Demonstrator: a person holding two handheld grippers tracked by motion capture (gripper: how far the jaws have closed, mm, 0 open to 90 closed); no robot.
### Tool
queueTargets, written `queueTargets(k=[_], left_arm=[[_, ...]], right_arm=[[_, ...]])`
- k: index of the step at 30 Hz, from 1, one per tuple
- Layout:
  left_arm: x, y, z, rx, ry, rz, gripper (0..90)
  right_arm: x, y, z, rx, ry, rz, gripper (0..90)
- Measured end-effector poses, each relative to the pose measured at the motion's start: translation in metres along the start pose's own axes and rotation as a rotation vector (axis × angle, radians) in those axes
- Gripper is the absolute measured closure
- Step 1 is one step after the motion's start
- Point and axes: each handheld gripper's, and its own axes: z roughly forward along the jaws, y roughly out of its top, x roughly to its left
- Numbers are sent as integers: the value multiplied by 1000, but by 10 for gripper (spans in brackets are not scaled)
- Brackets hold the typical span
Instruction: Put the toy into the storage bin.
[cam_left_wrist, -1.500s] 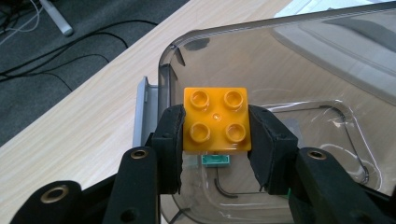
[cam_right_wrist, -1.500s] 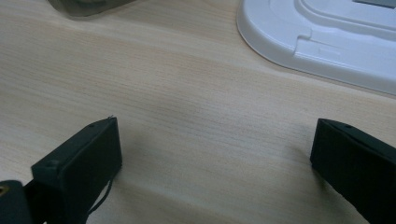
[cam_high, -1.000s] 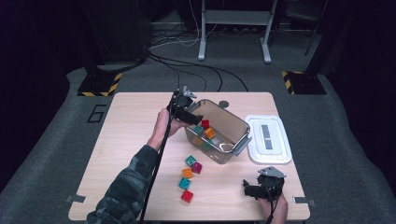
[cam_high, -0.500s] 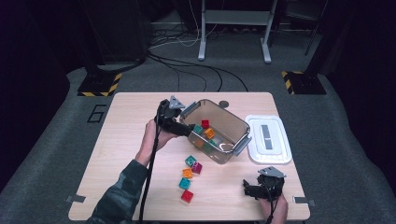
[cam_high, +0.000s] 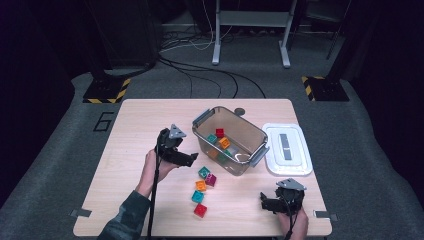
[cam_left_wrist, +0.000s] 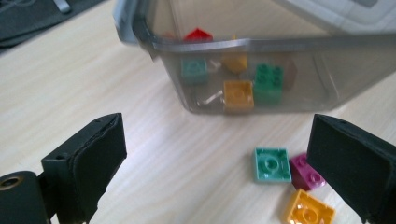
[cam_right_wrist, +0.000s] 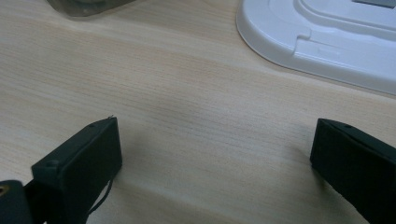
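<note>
The left gripper (cam_high: 192, 159) hovers low over the surface (cam_high: 130, 130) at the 9 o'clock side of the clear bin (cam_high: 248, 162). Its jaws have just been opening and stand wide with nothing between them. The teal brick (cam_left_wrist: 272, 164) lies loose ahead, touching a magenta brick (cam_left_wrist: 306, 173), near the bin wall. The right gripper (cam_high: 265, 202) rests at 5 o'clock, jaws wide and empty, near the white lid (cam_right_wrist: 327, 42).

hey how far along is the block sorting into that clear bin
Partly done. Several blocks already lie inside the clear bin, its white lid off beside it. The left gripper, whose jaws have just been opening, is empty and faces the teal block. Five loose blocks remain on the table, including the red block. The right gripper rests open.
</note>
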Motion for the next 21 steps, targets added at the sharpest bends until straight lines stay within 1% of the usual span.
queueTargets(k=[4,8,11,13,14,16,18,21], left_arm=[[-5,-14,8,24,-28,1,49],[-11,-27,18,45,-59,-12,44],[-19,-37,27,79,-84,-11,35],[-23,-43,32,104,-103,0,32],[-25,-46,35,104,-111,2,32],[-29,-51,40,114,-125,-5,28],[-32,-54,43,121,-134,-4,26],[-35,-57,45,134,-149,-5,23]], right_arm=[[0,0,0,1,0,0,10],[0,0,0,1,-2,2,10],[0,0,0,1,-2,2,10],[0,0,0,1,-2,1,10],[0,0,0,1,-2,2,10],[0,0,0,1,-2,2,10],[0,0,0,1,-2,1,10],[0,0,0,1,-2,1,10]])
